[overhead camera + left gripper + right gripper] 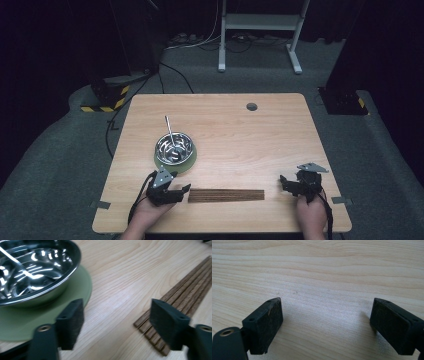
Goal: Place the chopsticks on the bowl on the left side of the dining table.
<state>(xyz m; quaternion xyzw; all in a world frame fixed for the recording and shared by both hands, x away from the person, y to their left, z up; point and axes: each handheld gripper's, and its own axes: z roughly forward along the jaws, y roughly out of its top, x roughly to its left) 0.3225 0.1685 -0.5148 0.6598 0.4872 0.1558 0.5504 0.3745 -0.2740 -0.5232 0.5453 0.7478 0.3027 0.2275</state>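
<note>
A row of dark wooden chopsticks (pixel 226 195) lies flat near the table's front edge. My left gripper (pixel 184 192) hovers just left of their left end, open, with bare wood between its jaws. In the left gripper view the chopsticks (pixel 185 297) run off to the upper right behind the right jaw, and the gripper (pixel 116 322) holds nothing. A shiny steel bowl (pixel 174 147) with a thin metal utensil (pixel 169 127) leaning in it stands on a round green mat (pixel 185 162) just beyond the left hand. My right gripper (pixel 286 184) rests open, right of the chopsticks, over bare table (pixel 319 277).
The wooden table (pixel 280 135) has a round cable hole (pixel 252 106) at the back. Beyond it, on the grey floor, stand a white frame (pixel 260 22) and loose cables. The steel bowl (pixel 37 270) and green mat (pixel 80 287) sit close to my left jaw.
</note>
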